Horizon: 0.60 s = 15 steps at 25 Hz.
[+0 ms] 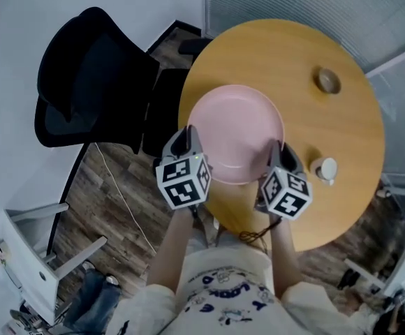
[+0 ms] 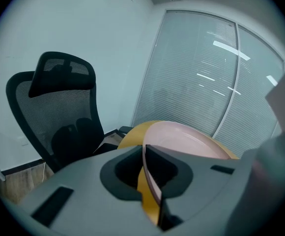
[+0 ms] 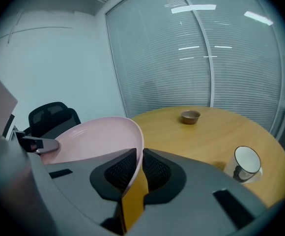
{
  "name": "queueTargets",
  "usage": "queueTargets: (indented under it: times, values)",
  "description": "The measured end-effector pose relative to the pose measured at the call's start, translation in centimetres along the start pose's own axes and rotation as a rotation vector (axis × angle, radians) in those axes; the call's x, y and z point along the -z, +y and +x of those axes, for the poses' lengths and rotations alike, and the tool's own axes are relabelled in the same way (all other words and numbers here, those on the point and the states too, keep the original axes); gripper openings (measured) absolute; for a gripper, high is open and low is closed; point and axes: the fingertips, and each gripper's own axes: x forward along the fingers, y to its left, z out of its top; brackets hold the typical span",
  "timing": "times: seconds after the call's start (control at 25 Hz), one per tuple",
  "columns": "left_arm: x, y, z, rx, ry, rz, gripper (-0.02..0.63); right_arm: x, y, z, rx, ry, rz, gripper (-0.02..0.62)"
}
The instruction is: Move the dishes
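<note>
A large pink plate (image 1: 237, 131) hangs over the near left part of the round wooden table (image 1: 342, 124), held by both grippers at opposite rims. My left gripper (image 1: 186, 143) is shut on the plate's left rim, which runs edge-on between its jaws as the pink plate (image 2: 182, 136) in the left gripper view. My right gripper (image 1: 278, 155) is shut on the right rim; in the right gripper view the pink plate (image 3: 93, 139) spreads left from the jaws. A small brown bowl (image 1: 327, 80) stands on the table's far side and a white cup (image 1: 325, 168) near the right gripper.
A black office chair (image 1: 91, 82) stands left of the table, close to the plate's left edge. White furniture (image 1: 38, 257) is at the lower left on the wood floor. Window blinds (image 3: 191, 58) line the far wall. The brown bowl (image 3: 190, 116) and white cup (image 3: 244, 163) also appear in the right gripper view.
</note>
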Motion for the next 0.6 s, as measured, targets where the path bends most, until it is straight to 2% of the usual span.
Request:
queueTargets:
  times: [0.28, 0.6]
  values:
    - [-1.6, -0.6, 5.8, 0.100, 0.049, 0.044, 0.018, -1.3, -0.5, 2.4, 0.111, -0.026, 0.051, 0.038]
    - [-2.0, -2.3, 10.9, 0.197, 0.102, 0.100, 0.018, -1.0, -2.3, 4.9, 0.210, -0.033, 0.100, 0.038]
